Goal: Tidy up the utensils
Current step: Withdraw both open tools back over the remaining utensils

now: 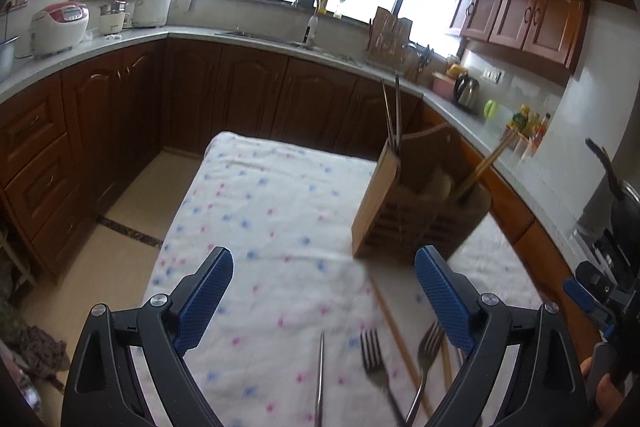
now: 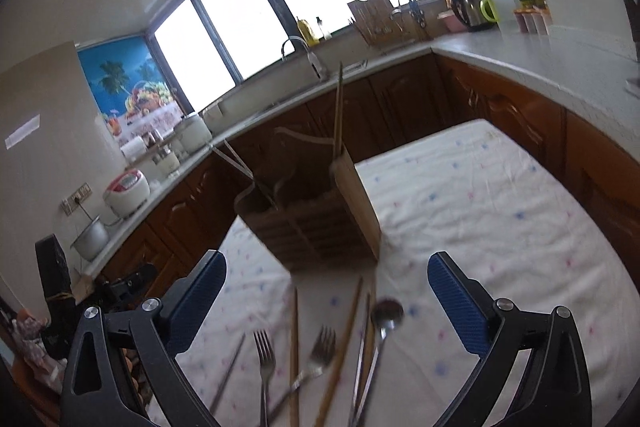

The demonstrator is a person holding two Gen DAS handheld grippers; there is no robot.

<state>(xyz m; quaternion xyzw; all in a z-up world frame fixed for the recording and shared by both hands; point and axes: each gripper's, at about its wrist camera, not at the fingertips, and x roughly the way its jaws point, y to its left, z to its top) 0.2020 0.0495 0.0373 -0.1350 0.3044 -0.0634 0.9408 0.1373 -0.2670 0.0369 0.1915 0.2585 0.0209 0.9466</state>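
A wooden utensil holder (image 1: 420, 211) (image 2: 316, 223) stands on the cloth-covered table, with chopsticks (image 1: 392, 119) (image 2: 338, 111) sticking up from its compartments. Loose utensils lie in front of it: two forks (image 1: 374, 357) (image 2: 264, 351), wooden chopsticks (image 1: 394, 327) (image 2: 294, 343), a metal chopstick (image 1: 320, 375) (image 2: 230, 367) and a spoon (image 2: 386, 315). My left gripper (image 1: 324, 291) is open above the cloth with nothing between its blue pads. My right gripper (image 2: 326, 297) is open wide over the loose utensils, touching none. Part of the right gripper (image 1: 600, 291) shows at the left wrist view's right edge.
The table (image 1: 272, 195) (image 2: 480, 211) wears a white cloth with blue and pink spots. Brown cabinets and a grey counter (image 1: 120, 43) (image 2: 520, 59) ring the table, with a sink tap (image 1: 310, 7), a rice cooker (image 1: 58, 27) and a kettle (image 1: 466, 91). Tan floor (image 1: 132, 195) lies left of the table.
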